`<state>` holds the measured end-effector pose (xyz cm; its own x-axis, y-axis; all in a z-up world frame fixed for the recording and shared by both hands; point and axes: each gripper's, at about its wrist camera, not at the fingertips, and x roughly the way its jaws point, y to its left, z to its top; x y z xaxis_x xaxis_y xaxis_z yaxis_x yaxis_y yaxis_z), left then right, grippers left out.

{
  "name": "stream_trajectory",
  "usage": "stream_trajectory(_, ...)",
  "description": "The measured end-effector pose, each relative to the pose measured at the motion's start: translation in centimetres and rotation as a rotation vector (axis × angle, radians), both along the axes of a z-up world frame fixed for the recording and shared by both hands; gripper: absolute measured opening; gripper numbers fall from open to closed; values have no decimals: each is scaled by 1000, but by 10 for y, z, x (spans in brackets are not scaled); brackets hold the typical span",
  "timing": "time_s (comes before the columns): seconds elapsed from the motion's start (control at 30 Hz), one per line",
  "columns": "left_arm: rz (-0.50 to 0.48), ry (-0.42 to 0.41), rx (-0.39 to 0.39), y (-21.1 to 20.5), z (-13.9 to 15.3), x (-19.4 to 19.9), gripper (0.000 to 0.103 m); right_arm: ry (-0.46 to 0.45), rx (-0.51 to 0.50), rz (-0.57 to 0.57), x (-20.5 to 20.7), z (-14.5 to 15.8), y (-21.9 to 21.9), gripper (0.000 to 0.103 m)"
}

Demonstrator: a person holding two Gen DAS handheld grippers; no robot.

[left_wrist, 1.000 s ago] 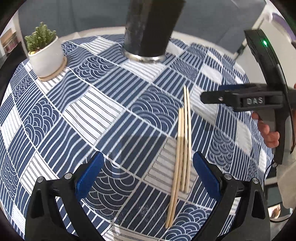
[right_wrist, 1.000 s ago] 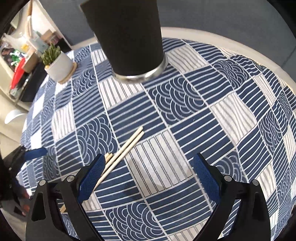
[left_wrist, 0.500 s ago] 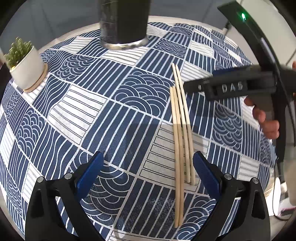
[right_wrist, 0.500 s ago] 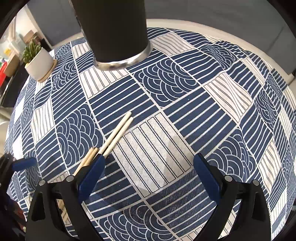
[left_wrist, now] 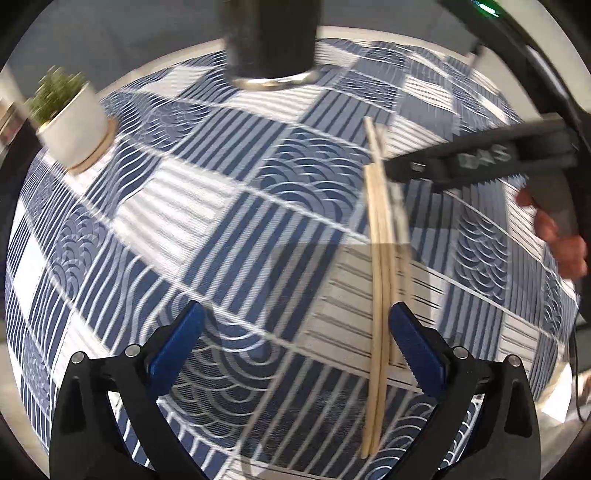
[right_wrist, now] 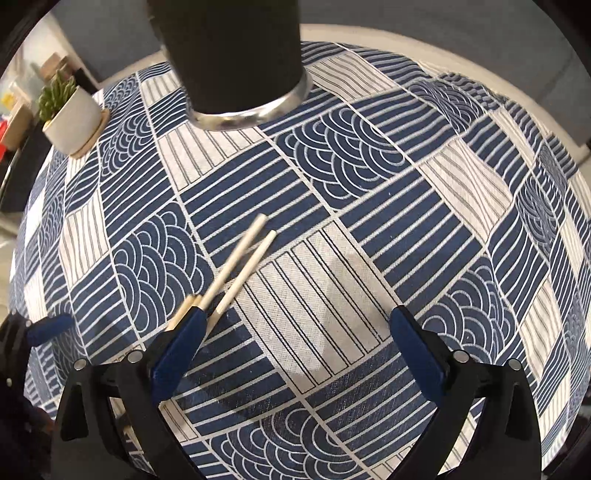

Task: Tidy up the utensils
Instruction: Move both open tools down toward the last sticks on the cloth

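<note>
left gripper (left_wrist: pixel 293 339) spread wide, nothing held, low over chopsticks (left_wrist: pixel 380 280) lying mid tablecloth (left_wrist: pixel 192 206). right gripper (right_wrist: pixel 293 339) likewise apart, beside their tips. likely pre-grasp step. next: centre, pinch, carry to dark cup (right_wrist: pixel 232 55) near far edge.

Blue-patterned tablecloth (right_wrist: pixel 354 177), grey wall (right_wrist: pixel 424 14)

Pale, matt wooden chopsticks (right_wrist: pixel 236 266) lie on a woven cloth tablecloth (right_wrist: pixel 369 206); the dark matt cup (right_wrist: pixel 232 55) has a shiny metal base; the plant pot (right_wrist: pixel 72 118) looks smooth white ceramic.
</note>
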<state>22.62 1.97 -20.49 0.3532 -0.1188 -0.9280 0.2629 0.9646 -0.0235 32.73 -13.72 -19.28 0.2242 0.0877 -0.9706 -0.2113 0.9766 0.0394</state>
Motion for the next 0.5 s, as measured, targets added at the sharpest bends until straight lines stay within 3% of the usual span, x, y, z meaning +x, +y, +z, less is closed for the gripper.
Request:
stream_trajectory(0.23, 112, 20, -3, 22, 2, 1, 98, 23, -50, 13, -7, 0, -28, 95)
stream_trajectory(0.4, 206, 8, -47, 39, 5, -4, 97, 34, 33, 11, -13, 6, -47, 95)
stream_trajectory(0.5, 240, -4, -47, 47, 4, -5, 97, 28, 33, 17, -13, 7, -45, 95)
